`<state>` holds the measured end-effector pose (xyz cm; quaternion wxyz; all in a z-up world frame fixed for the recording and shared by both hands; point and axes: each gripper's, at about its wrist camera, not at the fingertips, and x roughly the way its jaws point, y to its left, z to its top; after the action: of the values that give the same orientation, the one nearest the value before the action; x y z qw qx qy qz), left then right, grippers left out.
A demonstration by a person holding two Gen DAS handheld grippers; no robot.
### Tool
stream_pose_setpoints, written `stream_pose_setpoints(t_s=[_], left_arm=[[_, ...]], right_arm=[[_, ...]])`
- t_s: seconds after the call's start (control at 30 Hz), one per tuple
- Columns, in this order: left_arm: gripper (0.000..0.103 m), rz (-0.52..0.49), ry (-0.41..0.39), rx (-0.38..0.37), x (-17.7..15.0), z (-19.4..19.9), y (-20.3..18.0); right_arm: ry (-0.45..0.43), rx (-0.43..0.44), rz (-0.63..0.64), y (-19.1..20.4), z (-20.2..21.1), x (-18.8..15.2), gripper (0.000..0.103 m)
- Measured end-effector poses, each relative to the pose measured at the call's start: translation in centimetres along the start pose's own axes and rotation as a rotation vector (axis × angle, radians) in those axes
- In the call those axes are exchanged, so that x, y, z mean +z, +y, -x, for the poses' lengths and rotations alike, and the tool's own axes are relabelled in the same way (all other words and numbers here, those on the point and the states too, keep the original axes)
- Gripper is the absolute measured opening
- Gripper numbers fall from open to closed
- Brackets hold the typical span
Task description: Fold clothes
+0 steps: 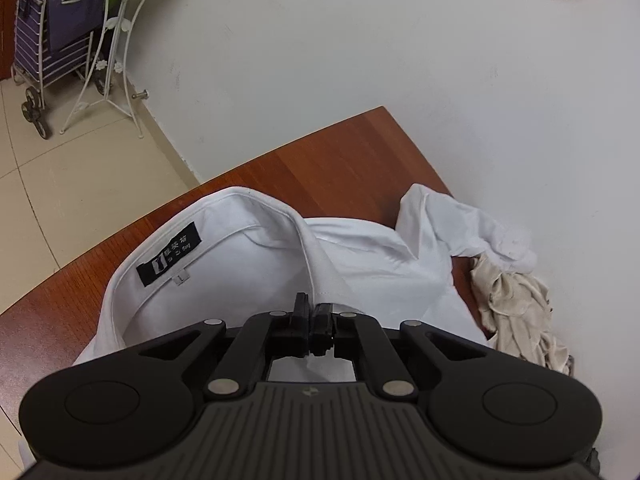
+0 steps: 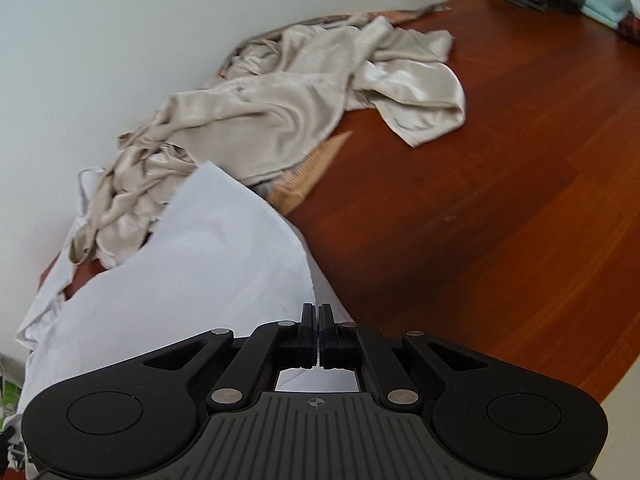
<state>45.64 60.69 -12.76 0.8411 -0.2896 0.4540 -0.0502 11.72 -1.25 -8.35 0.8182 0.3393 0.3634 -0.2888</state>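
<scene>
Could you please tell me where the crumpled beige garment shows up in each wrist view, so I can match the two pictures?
Left wrist view: the beige garment lies bunched at the right edge, against the wall, just right of the white shirt.
Right wrist view: it sprawls across the upper middle along the wall, beyond the shirt.
Shared landmark: the reddish wooden table.
</scene>
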Motion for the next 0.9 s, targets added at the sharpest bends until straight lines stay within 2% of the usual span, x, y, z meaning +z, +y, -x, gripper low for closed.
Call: stream_pose_setpoints(t_s=[0.1, 0.23, 0.33, 0.47, 0.57, 0.63, 0.67, 0.8, 0.9], left_arm=[[0.004, -0.011, -0.034, -0.025, 0.7, 1.2, -0.4], [0.004, 0.039, -0.043, -0.021, 1.5, 2.4, -0.4], [0.004, 0.004, -0.026, 0.048, 1.2, 2.6, -0.4], [0.005, -0.053, 0.012, 0.132, 0.0, 0.4, 0.9], [0.016, -0.134, 0.034, 0.150, -0.9, -0.8, 1.4], [0.027, -0.173, 0.041, 0.133, -1.2, -0.9, 1.8], [0.037, -0.194, 0.043, 0.121, -1.2, -0.8, 2.1], [0.055, -0.267, 0.076, 0.028, -0.9, 0.1, 3.0], [0.059, -0.336, 0.125, -0.047, -0.9, 1.0, 3.7]], right_arm=[[-0.013, -0.012, 0.027, 0.4, 0.6, -0.3, 0.002], [-0.030, -0.027, 0.064, 1.0, 1.5, -0.7, 0.002], [-0.042, -0.039, 0.091, 1.4, 2.1, -1.0, 0.003], [-0.059, -0.054, 0.128, 2.0, 3.0, -1.4, 0.003], [-0.058, -0.064, 0.158, 3.0, 3.1, -1.9, 0.006], [-0.035, -0.055, 0.179, 3.8, 2.6, -2.8, 0.008], [-0.026, -0.050, 0.188, 4.1, 2.5, -3.3, 0.010], [0.012, -0.014, 0.223, 5.6, 2.4, -5.4, 0.027], [0.037, 0.018, 0.238, 6.9, 2.4, -7.1, 0.031]])
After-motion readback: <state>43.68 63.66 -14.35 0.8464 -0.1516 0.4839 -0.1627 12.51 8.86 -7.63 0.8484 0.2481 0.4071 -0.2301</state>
